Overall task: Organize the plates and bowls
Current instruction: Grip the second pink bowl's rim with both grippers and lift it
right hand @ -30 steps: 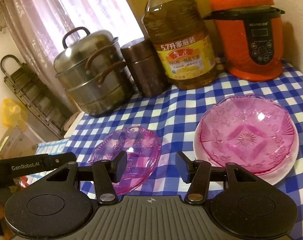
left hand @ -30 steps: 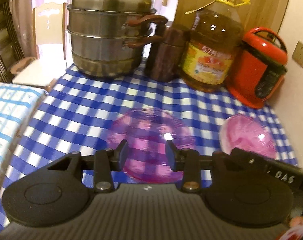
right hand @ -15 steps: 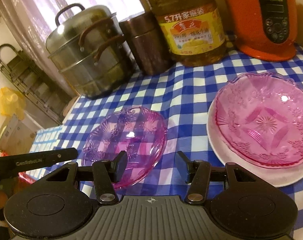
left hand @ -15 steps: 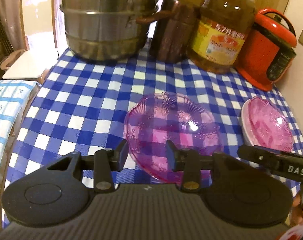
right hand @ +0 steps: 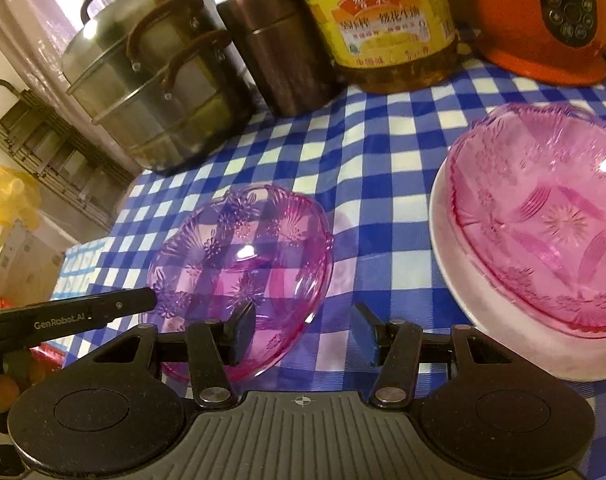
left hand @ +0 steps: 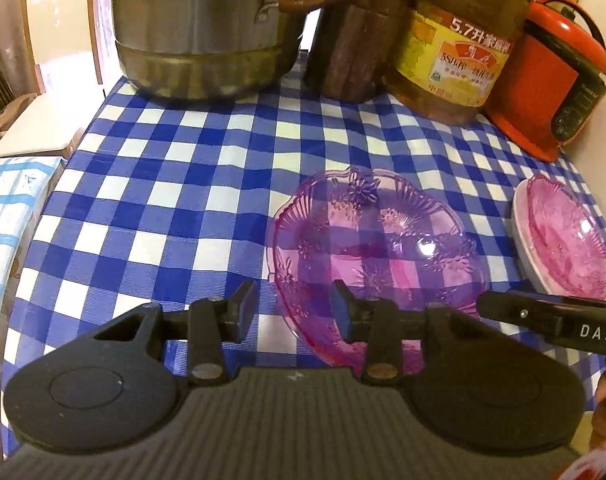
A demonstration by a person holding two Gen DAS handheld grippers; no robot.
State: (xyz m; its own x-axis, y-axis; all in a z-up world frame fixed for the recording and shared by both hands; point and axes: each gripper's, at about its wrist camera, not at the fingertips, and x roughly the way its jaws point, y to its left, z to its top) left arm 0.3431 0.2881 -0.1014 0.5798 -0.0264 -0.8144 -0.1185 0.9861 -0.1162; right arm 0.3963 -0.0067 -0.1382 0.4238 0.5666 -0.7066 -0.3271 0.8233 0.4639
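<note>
Both grippers have dropped closer to the loose transparent purple-pink pressed-glass bowl (left hand: 377, 258), which sits mouth-up on the blue-and-white checked tablecloth (left hand: 191, 184), in front of the amber cooking-oil jug (left hand: 455, 44). A pickup looks imminent. Being round, the bowl has no long axis. The left gripper (left hand: 291, 312) and right gripper (right hand: 305, 330) both hang released at its near rim, grasping nothing. A matching pink bowl (right hand: 551, 216) rests on a white plate (right hand: 483, 332) to the jug's right.

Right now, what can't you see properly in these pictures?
- Steamer pot: its lid is cut off by the top edge of the left wrist view.
- Oil bottle: its cap is cut off by the top edge of the right wrist view.
- Loose pink bowl: its near rim is hidden behind the left gripper in the left wrist view.
- White plate: mostly covered by the other pink bowl in the right wrist view.
</note>
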